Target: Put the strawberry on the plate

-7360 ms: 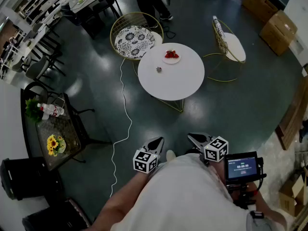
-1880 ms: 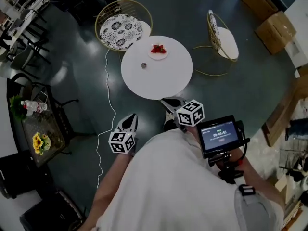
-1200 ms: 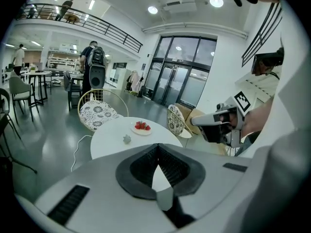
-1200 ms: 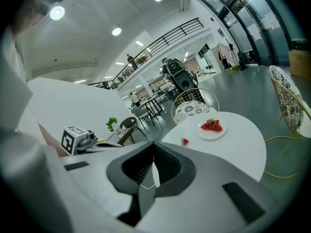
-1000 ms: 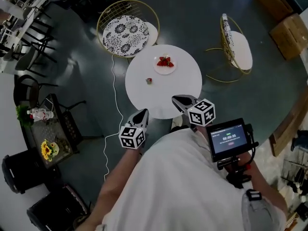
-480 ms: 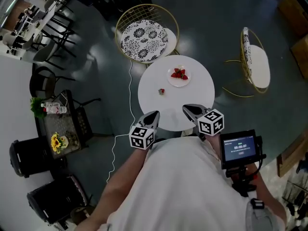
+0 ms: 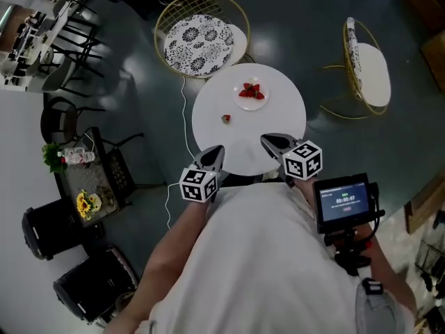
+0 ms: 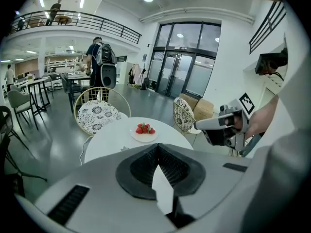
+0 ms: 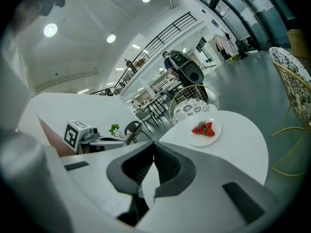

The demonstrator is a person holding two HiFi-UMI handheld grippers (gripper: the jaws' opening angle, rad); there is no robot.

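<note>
A round white table (image 7: 271,120) stands ahead of me. On its far side a white plate (image 7: 251,96) holds a few red strawberries (image 7: 251,90). A single small strawberry (image 7: 226,119) lies loose on the table, left of the plate and nearer to me. Over the table's near edge, my left gripper (image 7: 215,149) is shut and empty. To its right, my right gripper (image 7: 265,139) is also shut and empty. The left gripper view shows its own gripper (image 8: 156,147), the plate (image 8: 144,136) and the right gripper (image 8: 218,127). In the right gripper view I see that gripper (image 9: 153,144) and the plate (image 9: 200,139).
A gold wire chair with a patterned cushion (image 7: 201,37) stands behind the table, and a second wire chair (image 7: 365,65) at the right. A white cable (image 7: 184,103) runs along the floor at the table's left. A dark side table with flowers (image 7: 87,186) stands at the left.
The person has walked up to the table. Both grippers, which were short of its near edge, now reach over it. Both stay shut.
</note>
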